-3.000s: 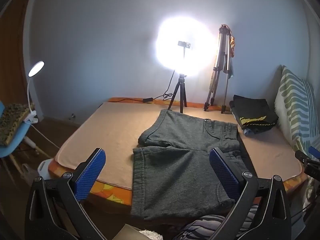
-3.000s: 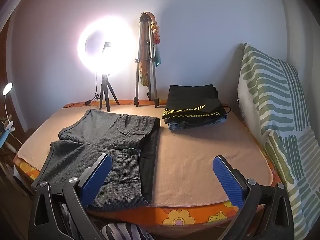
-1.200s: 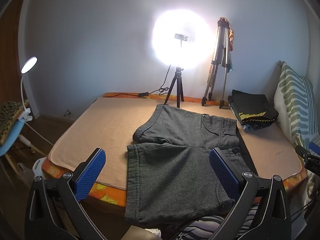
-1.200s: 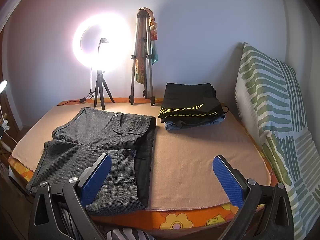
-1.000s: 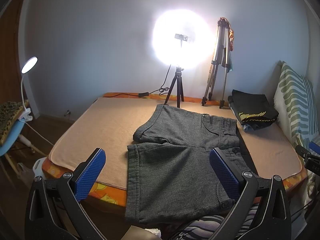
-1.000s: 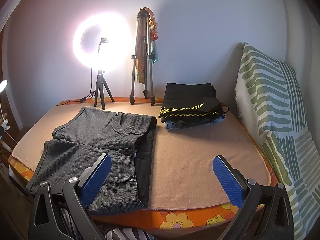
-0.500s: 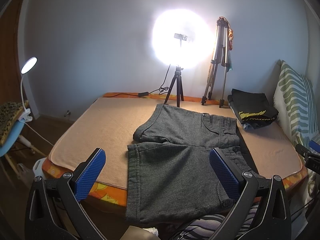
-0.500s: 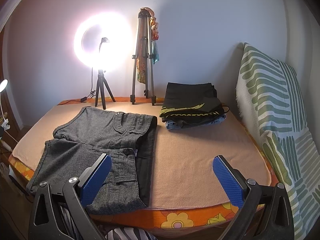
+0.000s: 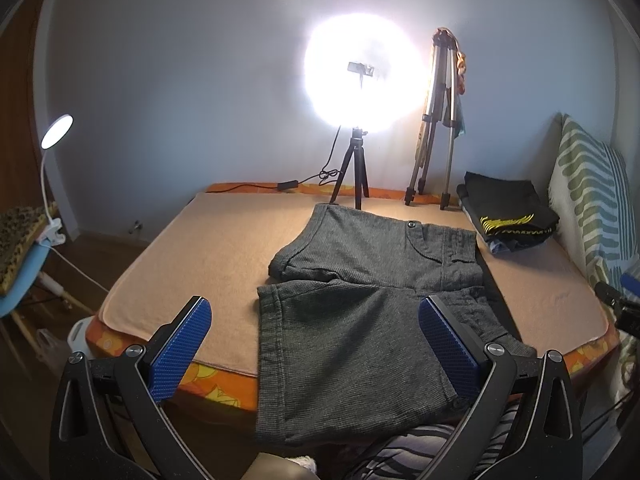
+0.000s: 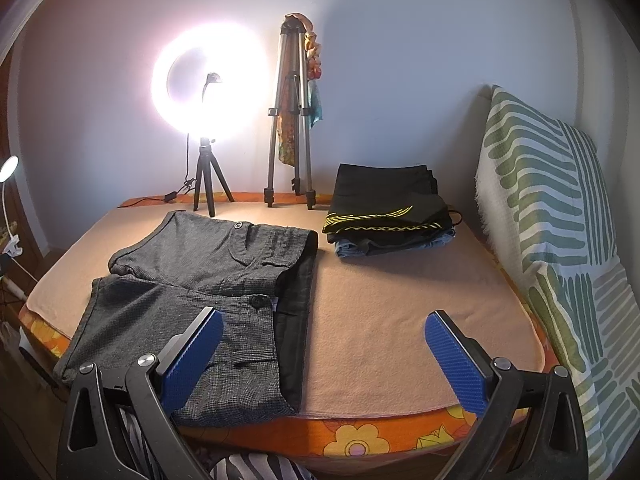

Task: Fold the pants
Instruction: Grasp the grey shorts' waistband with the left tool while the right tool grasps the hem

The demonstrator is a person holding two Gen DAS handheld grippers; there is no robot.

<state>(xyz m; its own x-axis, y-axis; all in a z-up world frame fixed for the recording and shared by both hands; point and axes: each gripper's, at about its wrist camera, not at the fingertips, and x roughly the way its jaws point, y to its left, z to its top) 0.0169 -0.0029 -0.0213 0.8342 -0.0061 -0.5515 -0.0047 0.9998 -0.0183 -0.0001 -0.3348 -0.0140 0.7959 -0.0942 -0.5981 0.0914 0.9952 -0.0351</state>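
A pair of grey shorts (image 9: 360,292) lies spread flat on the tan blanket of the bed (image 9: 208,248), waistband to the right, near leg hanging over the front edge. They also show in the right wrist view (image 10: 200,276). My left gripper (image 9: 320,340) is open and empty, held above the bed's front edge before the near leg. My right gripper (image 10: 324,356) is open and empty, held before the front edge, to the right of the waistband.
A stack of folded dark clothes (image 10: 388,208) sits at the back right. A lit ring light on a small tripod (image 9: 360,80) and a folded tripod (image 9: 436,120) stand at the back. A striped pillow (image 10: 560,220) leans at the right. A desk lamp (image 9: 56,136) stands left.
Both grippers have drifted only slightly; the view of the bed and shorts is nearly the same. Both stay open and empty.
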